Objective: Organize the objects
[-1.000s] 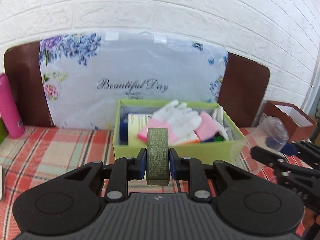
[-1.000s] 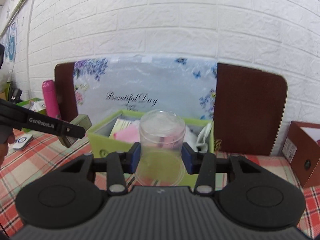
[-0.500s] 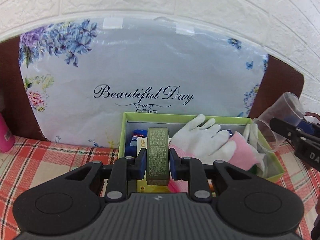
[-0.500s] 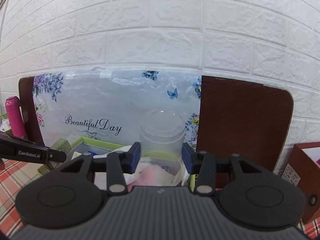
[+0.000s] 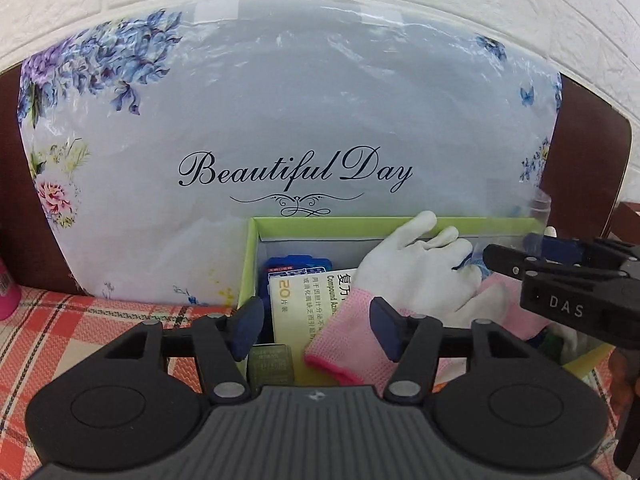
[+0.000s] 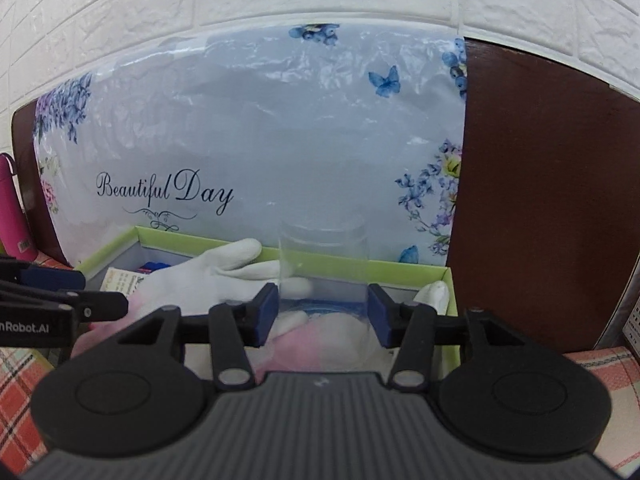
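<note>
My left gripper (image 5: 316, 330) jaws just opened; olive box (image 5: 270, 362) dropped inside green bin (image 5: 360, 224). Right gripper (image 6: 322, 314) jaws easing apart, clear cup (image 6: 323, 276) between, seemingly freed. Risk: cup tips onto white glove (image 6: 208, 274).

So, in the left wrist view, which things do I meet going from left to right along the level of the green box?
pink bottle → checked tablecloth → green box left wall → blue packet → yellow medicine box → white glove → right tongs
</note>
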{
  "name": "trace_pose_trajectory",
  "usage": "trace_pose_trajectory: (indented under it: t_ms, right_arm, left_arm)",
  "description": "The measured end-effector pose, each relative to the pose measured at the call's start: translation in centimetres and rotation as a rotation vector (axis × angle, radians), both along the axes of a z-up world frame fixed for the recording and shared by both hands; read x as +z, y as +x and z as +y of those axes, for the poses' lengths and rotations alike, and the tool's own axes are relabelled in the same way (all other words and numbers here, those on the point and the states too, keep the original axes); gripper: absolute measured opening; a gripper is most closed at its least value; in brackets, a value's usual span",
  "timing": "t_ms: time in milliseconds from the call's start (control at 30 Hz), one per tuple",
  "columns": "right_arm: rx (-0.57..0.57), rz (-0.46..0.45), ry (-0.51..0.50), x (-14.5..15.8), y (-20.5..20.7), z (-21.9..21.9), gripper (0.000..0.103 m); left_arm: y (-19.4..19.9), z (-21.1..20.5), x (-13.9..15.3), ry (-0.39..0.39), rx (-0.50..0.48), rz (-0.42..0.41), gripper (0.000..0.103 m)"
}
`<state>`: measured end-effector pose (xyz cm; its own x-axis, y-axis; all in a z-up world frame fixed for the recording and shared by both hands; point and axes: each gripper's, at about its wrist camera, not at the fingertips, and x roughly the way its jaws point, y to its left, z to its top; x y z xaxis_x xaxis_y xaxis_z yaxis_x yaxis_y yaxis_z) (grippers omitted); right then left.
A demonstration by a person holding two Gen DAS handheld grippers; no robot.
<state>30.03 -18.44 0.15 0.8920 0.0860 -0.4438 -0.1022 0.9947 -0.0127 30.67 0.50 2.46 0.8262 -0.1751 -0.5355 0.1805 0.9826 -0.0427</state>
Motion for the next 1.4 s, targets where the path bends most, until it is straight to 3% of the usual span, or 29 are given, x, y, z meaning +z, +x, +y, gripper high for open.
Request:
trace_pose_trajectory:
  t_ms: [100, 167, 300, 367, 633, 833, 1267, 1400]
  right_arm:
    - [-0.001, -0.001, -0.002, 0.5, -0.4, 0.0, 0.064]
    - [0.003, -0.028, -0.003, 1.2, -1.0, 0.0, 0.083]
    - [0.008, -0.077, -0.021, 2.7, -2.6, 0.3, 0.097]
    - [0.007, -0.1, -0.023, 3.4, -3.6, 0.4, 0.103]
    - [0.04, -0.118, 0.002, 5.8, -8.2, 0.5, 0.103]
    - [0.021, -0.099, 0.004, 6.8, -12.6, 0.5, 0.103]
    - [-0.034, 0.006, 0.034, 4.6, -21.9, 0.3, 0.103]
    - [-0.051, 0.04, 0.036, 3.8, -23.8, 0.3, 0.103]
  left_arm:
    - [-0.2, 0.4, 0.3, -0.047, 0.006, 0.012, 0.068]
    - [-0.6, 0.8, 0.7, -0.091, 0.007, 0.018, 0.074]
    - [-2.1, 0.8, 2.1, -0.109, 0.042, -0.002, 0.093]
    - [-3.0, 0.7, 2.9, -0.089, 0.068, -0.024, 0.094]
    - [-7.5, 1.1, 5.0, -0.141, 0.094, -0.077, 0.097]
    - [-11.4, 1.1, 5.5, -0.086, 0.125, -0.056, 0.099]
    - [-19.0, 1.3, 2.5, -0.04, 0.196, 0.015, 0.099]
    - [-20.5, 0.3, 1.1, 0.049, 0.175, 0.036, 0.099]
